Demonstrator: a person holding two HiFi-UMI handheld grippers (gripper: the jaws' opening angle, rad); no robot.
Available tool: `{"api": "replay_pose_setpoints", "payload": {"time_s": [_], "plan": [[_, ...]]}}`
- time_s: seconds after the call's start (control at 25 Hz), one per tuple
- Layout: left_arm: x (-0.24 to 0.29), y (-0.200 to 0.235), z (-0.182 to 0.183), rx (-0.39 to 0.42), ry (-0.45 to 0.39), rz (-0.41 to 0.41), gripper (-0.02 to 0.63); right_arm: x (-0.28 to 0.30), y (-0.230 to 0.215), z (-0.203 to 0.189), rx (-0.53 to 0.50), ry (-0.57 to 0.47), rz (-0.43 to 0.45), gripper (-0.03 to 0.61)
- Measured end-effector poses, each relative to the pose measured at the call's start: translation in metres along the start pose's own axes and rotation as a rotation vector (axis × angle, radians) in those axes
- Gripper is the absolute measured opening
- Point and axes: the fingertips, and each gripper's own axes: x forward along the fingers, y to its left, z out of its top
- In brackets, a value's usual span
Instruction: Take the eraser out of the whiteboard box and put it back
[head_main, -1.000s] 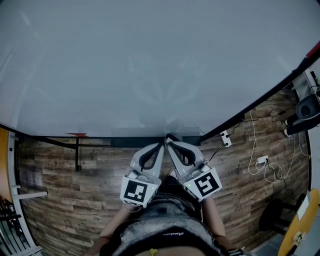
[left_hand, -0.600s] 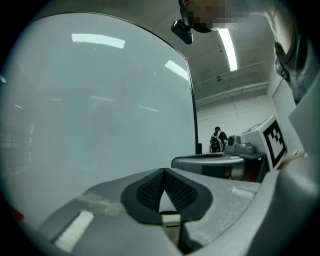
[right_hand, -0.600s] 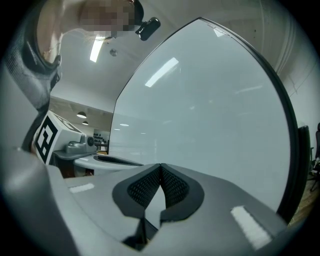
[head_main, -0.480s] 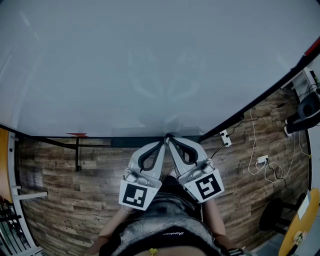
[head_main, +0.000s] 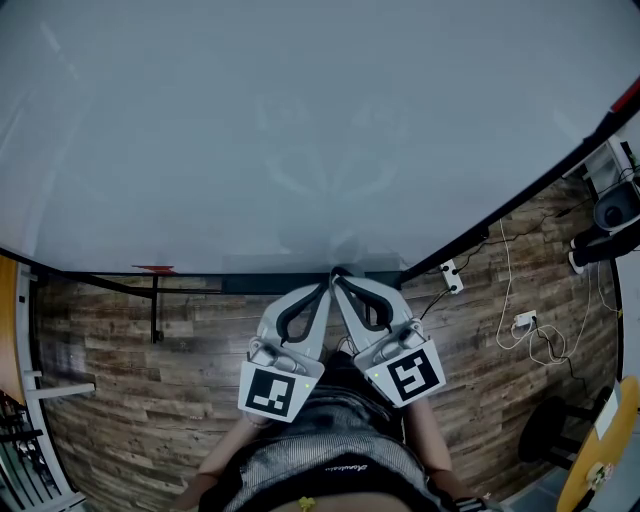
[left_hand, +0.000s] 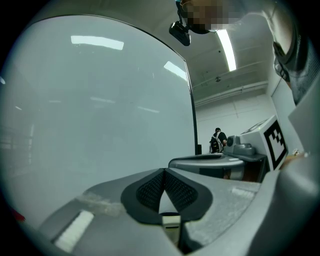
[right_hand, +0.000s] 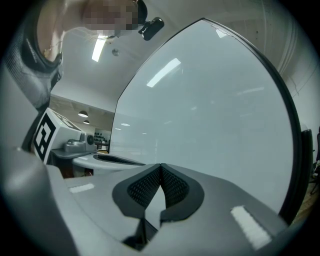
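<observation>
left gripper (head_main: 326, 287) and right gripper (head_main: 338, 276) held level, tips side by side at the bottom of the whiteboard (head_main: 300, 130), both jaws pressed together, empty, wood floor (head_main: 120, 380) below it

No word or number can be read. Behind the jaws, the white marker cubes (head_main: 272, 390) bear only black square patterns, and the cursive print on the grey striped garment (head_main: 320, 450) is too small to make out.

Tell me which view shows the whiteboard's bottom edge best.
Head view: the bottom edge of the whiteboard runs across the frame, above the wood floor. Left gripper view and right gripper view show only its face and a side edge.
</observation>
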Motion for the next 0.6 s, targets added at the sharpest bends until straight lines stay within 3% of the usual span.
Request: {"api": "replay_pose_setpoints", "payload": {"time_s": [0.6], "plan": [[-0.0010, 0.0029, -0.0022, 0.016, 0.012, 0.007, 0.002, -0.0002, 0.0034, -0.0020, -0.016, 0.017, 0.008, -0.001]]}}
